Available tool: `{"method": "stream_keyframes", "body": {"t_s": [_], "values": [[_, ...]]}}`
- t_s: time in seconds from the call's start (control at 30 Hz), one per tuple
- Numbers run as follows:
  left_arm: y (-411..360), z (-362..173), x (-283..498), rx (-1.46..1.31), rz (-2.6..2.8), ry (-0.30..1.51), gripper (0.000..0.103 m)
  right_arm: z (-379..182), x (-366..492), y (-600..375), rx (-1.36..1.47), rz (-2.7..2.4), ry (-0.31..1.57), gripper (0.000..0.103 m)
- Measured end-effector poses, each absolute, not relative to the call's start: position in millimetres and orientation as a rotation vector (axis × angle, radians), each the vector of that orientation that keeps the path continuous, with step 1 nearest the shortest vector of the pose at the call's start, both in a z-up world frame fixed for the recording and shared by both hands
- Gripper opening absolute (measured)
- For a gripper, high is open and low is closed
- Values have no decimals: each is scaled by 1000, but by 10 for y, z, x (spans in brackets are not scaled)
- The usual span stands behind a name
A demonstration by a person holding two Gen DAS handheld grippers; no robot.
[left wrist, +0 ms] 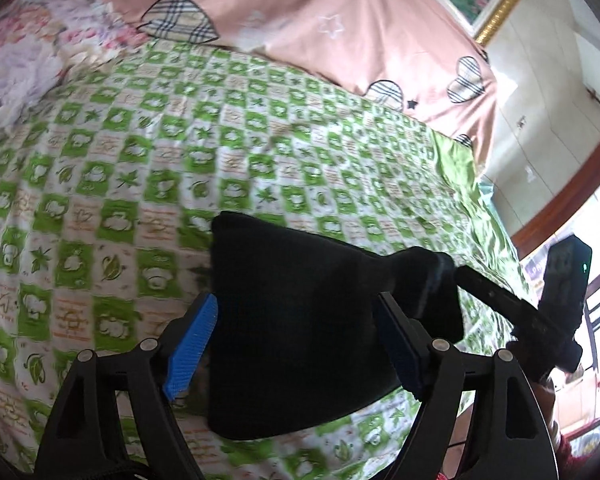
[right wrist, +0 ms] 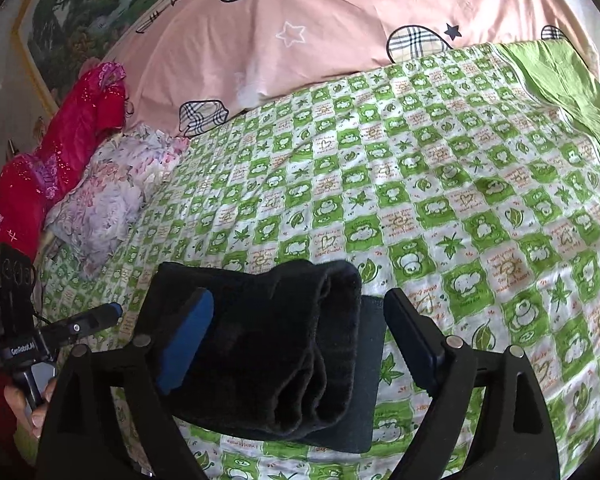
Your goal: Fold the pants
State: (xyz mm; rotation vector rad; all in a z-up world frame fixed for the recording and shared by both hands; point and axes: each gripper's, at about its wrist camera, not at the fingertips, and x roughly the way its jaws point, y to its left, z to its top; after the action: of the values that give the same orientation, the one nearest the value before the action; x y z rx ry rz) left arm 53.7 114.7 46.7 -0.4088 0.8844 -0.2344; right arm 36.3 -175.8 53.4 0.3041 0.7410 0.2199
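Observation:
The black pants [left wrist: 296, 320] lie folded into a compact bundle on the green-and-white checked bedsheet [left wrist: 148, 168]. In the right wrist view the pants [right wrist: 276, 344] show stacked folded layers with their edges facing me. My left gripper [left wrist: 296, 344] is open, its blue-padded fingers [left wrist: 192, 348] wide on either side of the bundle, above it. My right gripper [right wrist: 300, 344] is open too, its fingers [right wrist: 188, 344] straddling the bundle. The right gripper also shows in the left wrist view [left wrist: 500, 300], and the left one in the right wrist view [right wrist: 80, 324].
A pink duvet with plaid hearts [right wrist: 340, 40] lies along the far side of the bed. A floral pillow [right wrist: 108, 192] and a red garment [right wrist: 72, 140] sit at the left. The sheet's green edge [right wrist: 572, 92] falls off at right. A framed painting [right wrist: 80, 20] hangs behind.

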Motion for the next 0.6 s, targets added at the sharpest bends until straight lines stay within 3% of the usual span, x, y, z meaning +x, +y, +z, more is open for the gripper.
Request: {"method": "stream_keyframes", "body": {"t_s": [0.6], "values": [[1195, 99, 662, -464, -237, 973, 81, 45, 484, -1871, 410, 230, 863, 87]]}}
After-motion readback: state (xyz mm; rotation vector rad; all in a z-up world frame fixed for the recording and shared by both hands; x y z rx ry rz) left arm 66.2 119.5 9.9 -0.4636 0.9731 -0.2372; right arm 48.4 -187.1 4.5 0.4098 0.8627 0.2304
